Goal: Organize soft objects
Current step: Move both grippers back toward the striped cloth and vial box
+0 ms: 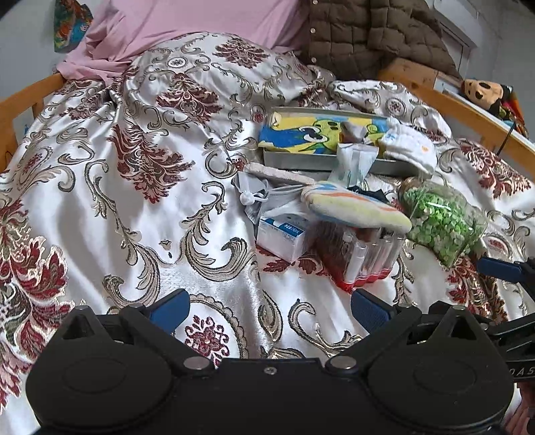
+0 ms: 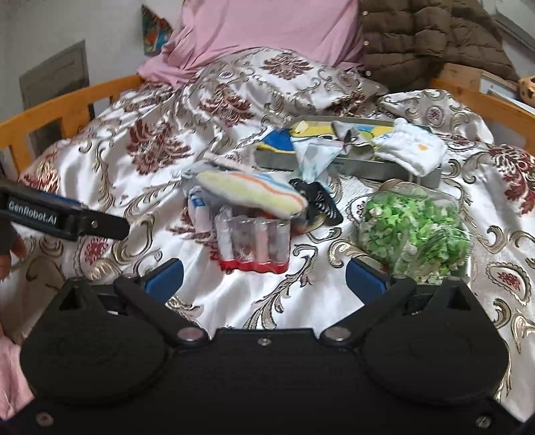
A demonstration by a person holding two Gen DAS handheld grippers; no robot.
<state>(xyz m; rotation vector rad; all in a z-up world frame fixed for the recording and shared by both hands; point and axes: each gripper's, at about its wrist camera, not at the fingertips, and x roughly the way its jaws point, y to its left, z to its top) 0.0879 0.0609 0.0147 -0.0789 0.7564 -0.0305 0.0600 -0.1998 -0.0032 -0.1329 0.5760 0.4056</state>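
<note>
Left wrist view: your left gripper point(image 1: 269, 309) sits wide apart, blue rubbery pads point(image 1: 170, 309) empty, over a glossy satin bedspread point(image 1: 100, 187) with maroon and gold damask scrolls, creased and slippery-looking. Soft pile is ahead and to the right of your fingers, not between them. Nearest is a ridged clear plastic tube pack point(image 1: 364, 257) with a red base, just beyond your right pad. A fuzzy striped pastel sock point(image 1: 357, 205) drapes over its far edge. Left of that, a small white cardboard box point(image 1: 282, 236) with a crumpled face mask point(image 1: 264, 197) behind it. Right of the pack, a rounded clear bag of green pellets point(image 1: 441, 221). Farther back, a shallow grey metal tray point(image 1: 317, 160) holds a flat cartoon-print cloth point(image 1: 317, 132); a white knit mitten point(image 1: 409, 145) hangs over its right end, and a thin pale blue-white cloth point(image 1: 352, 160) spills over the near wall. Pink sheet point(image 1: 187, 23) and brown quilted jacket point(image 1: 371, 33) at far end, wooden bed rail point(image 1: 474, 117) on the right.

Right wrist view: your right gripper point(image 2: 264, 281) is also spread wide, holding nothing. Tube pack lies just beyond, between the two pads' lines; striped sock behind it, pellet bag past the right pad. A black patterned sock point(image 2: 319, 200) shows behind the striped one. Left gripper's arm enters at left edge.
</note>
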